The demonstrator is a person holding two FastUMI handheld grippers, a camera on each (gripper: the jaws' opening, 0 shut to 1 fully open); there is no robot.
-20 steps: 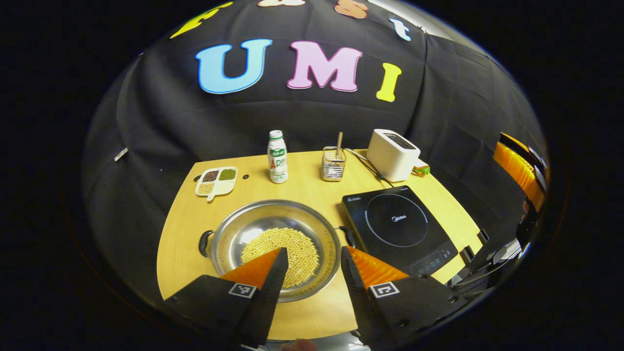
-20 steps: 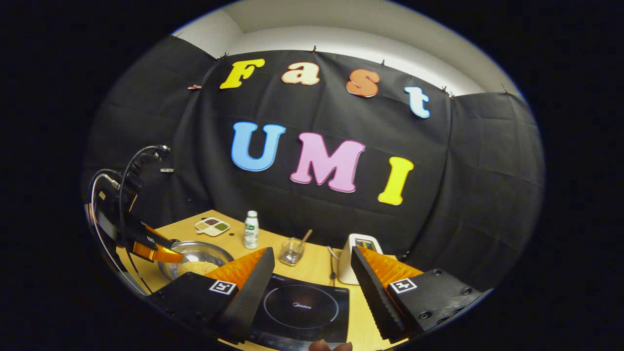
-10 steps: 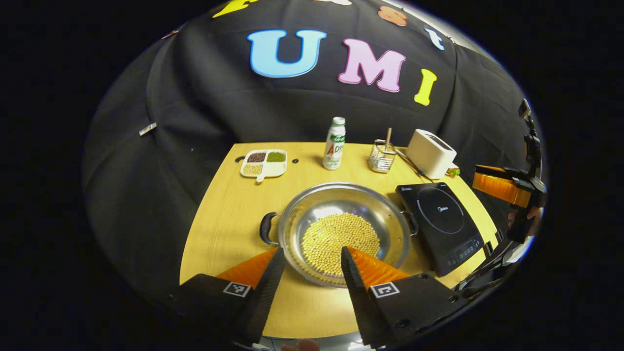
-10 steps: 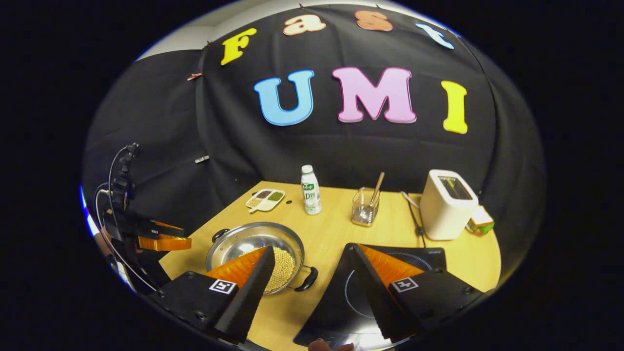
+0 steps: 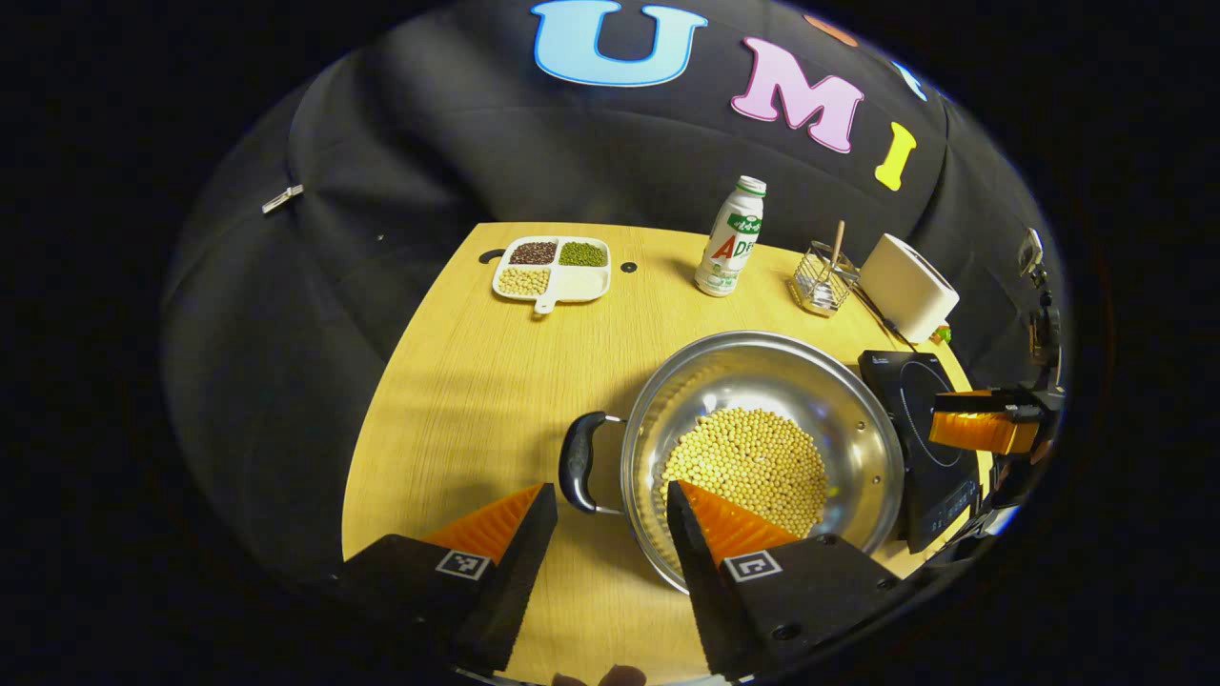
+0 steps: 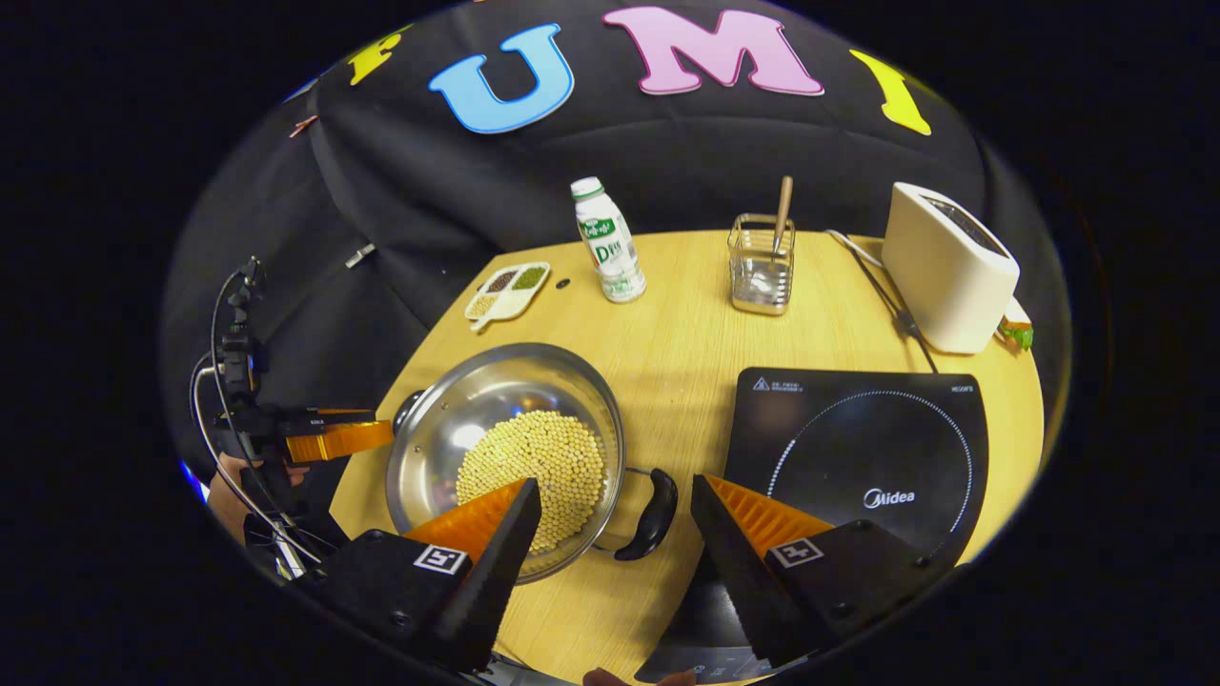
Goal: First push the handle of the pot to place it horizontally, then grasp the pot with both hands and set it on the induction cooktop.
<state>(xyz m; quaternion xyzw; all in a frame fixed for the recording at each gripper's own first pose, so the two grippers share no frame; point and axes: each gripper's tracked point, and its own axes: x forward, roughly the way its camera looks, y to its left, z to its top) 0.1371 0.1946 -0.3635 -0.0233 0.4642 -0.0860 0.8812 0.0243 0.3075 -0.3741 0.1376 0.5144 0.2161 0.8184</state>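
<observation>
Sitting as the biggest thing, a wooden table (image 6: 686, 324), bearing all the rest. Lying flat on its right part, a cooktop (image 6: 858, 448), seen in the left gripper view at the table's right edge (image 5: 915, 419). Resting on the table just left of the cooktop, not on it, the pot (image 6: 505, 448), steel and shallow, holding a heap of beans (image 6: 534, 472); lying across the right half of the left gripper view (image 5: 762, 438), its handles pointing sideways, one to each side. Hovering over the pot's right handle (image 6: 653, 514), the right gripper (image 6: 615, 529), jaws spread wide and gripping nothing, the handle lying in the gap between the fingers. Hovering over the pot's left handle (image 5: 579, 462), the left gripper (image 5: 605, 534), jaws likewise gaping and empty, one finger standing over the beans, the other over bare table. Showing far off in each other's views, the left gripper (image 6: 329, 440) at the pot's far rim, the right one (image 5: 982, 429) beyond the cooktop. Standing at the back right, a toaster (image 6: 948, 267), corded. Standing farther left along the back, a wire holder (image 6: 760, 262) with a stick in it, a bottle (image 6: 610, 243), then a small divided dish (image 6: 507, 291) of grains.
</observation>
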